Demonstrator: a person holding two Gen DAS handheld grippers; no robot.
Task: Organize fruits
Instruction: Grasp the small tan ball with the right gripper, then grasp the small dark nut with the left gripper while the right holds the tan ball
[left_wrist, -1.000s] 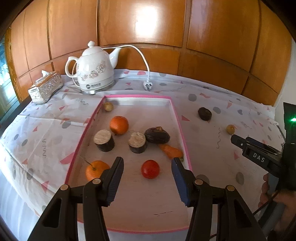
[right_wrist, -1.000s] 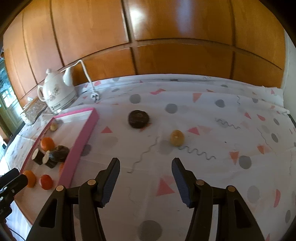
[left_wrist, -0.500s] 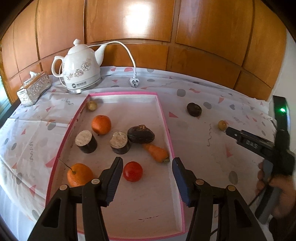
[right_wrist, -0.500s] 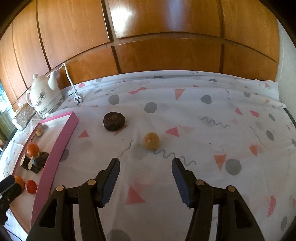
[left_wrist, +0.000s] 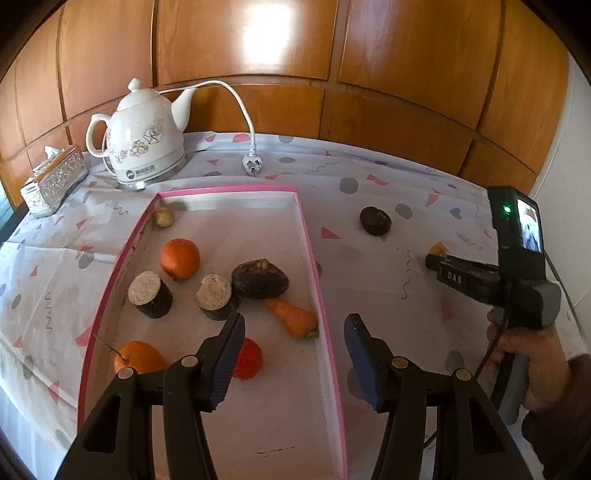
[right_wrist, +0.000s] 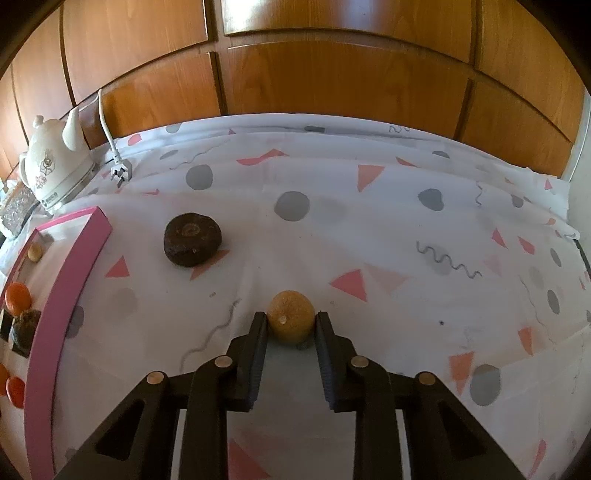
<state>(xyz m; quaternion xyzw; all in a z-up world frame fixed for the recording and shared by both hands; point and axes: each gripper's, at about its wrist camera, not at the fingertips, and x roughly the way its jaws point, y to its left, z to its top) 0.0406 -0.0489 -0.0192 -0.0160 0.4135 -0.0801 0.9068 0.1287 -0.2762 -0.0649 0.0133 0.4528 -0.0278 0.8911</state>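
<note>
A: On the desk (right_wrist: 369, 229), right of the tray: right hand-held gripper (right_wrist: 291, 323) has its fingers pressed to both sides of the small yellow fruit (right_wrist: 291, 322). Grasping it; the fruit sits on the patterned cloth.

B: Left one?

A: Left hand-held gripper (left_wrist: 293, 345) released, jaws wide, nothing between them. It hangs over the near right wall of the pink-rimmed tray (left_wrist: 320, 295).

B: Tray contents, near to far?

A: Red tomato (left_wrist: 248, 359) just beside the left finger; stemmed orange (left_wrist: 138, 358) at the near left wall. Carrot (left_wrist: 293, 318) lies against the right wall. Then two cut dark cylinders with pale tops (left_wrist: 149, 294) (left_wrist: 216, 296), the right one touching a dark lumpy fruit (left_wrist: 260, 278). A second orange (left_wrist: 180, 258) behind them; a small pale fruit (left_wrist: 163, 218) in the far left corner.

B: Outside the tray?

A: Dark round fruit (right_wrist: 192, 238) on the cloth, between the tray and the grasped fruit, further back. White kettle (left_wrist: 142, 147) with unplugged cord (left_wrist: 253, 164) at the far left, silvery tissue box (left_wrist: 53, 179) beside it.
</note>
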